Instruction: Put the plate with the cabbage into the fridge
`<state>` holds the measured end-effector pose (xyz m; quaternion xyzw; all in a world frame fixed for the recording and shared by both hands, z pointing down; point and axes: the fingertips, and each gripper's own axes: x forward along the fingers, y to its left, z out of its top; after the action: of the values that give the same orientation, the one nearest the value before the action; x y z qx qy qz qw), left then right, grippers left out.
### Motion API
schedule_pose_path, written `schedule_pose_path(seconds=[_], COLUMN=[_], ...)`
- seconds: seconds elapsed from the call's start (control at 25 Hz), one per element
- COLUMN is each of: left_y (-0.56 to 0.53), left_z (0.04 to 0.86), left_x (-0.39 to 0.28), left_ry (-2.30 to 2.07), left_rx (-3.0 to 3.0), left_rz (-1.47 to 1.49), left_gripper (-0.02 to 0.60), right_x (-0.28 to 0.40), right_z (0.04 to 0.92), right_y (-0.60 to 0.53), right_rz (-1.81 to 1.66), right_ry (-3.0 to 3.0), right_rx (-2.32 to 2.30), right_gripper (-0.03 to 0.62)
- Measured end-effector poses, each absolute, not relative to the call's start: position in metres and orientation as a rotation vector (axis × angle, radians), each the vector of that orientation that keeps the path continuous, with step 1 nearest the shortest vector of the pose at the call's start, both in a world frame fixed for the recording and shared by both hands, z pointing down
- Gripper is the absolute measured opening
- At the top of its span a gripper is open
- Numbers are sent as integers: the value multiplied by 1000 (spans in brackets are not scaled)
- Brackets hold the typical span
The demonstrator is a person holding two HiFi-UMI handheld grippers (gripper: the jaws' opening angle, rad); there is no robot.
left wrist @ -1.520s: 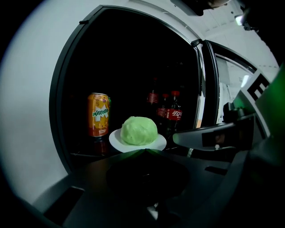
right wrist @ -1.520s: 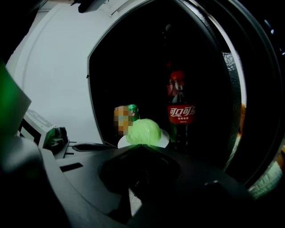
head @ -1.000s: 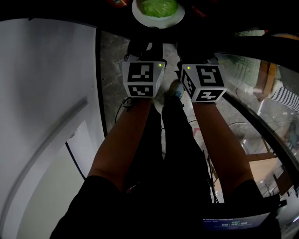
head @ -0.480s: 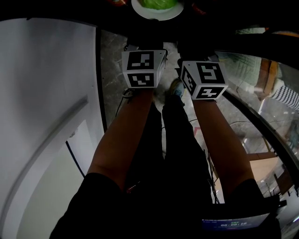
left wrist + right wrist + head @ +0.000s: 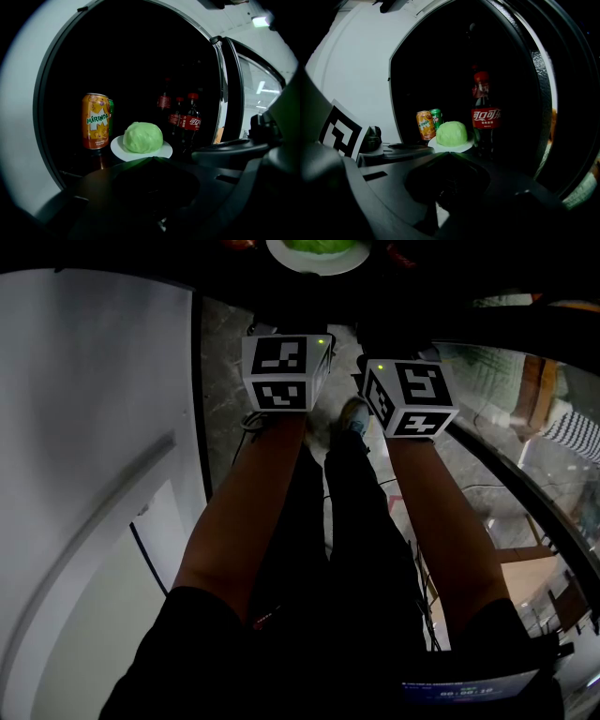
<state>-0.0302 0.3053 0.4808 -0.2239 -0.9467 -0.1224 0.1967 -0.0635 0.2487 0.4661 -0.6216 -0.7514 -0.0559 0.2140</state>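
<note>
The pale green cabbage (image 5: 143, 137) lies on a white plate (image 5: 119, 147) that rests on a dark shelf inside the open fridge. The right gripper view shows the same cabbage (image 5: 452, 132) and plate (image 5: 461, 147). At the head view's top edge, only part of the plate (image 5: 314, 262) shows. My left gripper (image 5: 151, 158) is shut and empty, its tip just short of the plate's near rim. My right gripper (image 5: 449, 153) is also shut and holds nothing, a little back from the plate. Both marker cubes (image 5: 281, 371) (image 5: 410, 397) sit side by side below the plate.
An orange Mirinda can (image 5: 95, 121) and a green can (image 5: 436, 117) stand left of the plate. Cola bottles (image 5: 189, 123) (image 5: 483, 119) stand right of it. The fridge door (image 5: 232, 89) hangs open on the right, and a white wall (image 5: 94, 427) runs along the left.
The left marker cube has shifted toward the top of the head view, nearer the fridge. The plate has also slid slightly up in the picture. The right cube has barely moved.
</note>
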Motion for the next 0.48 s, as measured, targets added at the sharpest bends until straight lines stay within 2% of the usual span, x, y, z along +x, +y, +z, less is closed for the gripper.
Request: schedule_pose_path(seconds=[0.48], left_y=[320], left_z=[447], left_x=[-12], left_ry=[-2730], left_rx=[-668], left_rz=[-273], left_gripper=[3], right_x=[-58], right_z=[448], right_y=[257], right_rz=[-149], right_ry=[-2102], right_rx=[-1774], right_gripper=[5])
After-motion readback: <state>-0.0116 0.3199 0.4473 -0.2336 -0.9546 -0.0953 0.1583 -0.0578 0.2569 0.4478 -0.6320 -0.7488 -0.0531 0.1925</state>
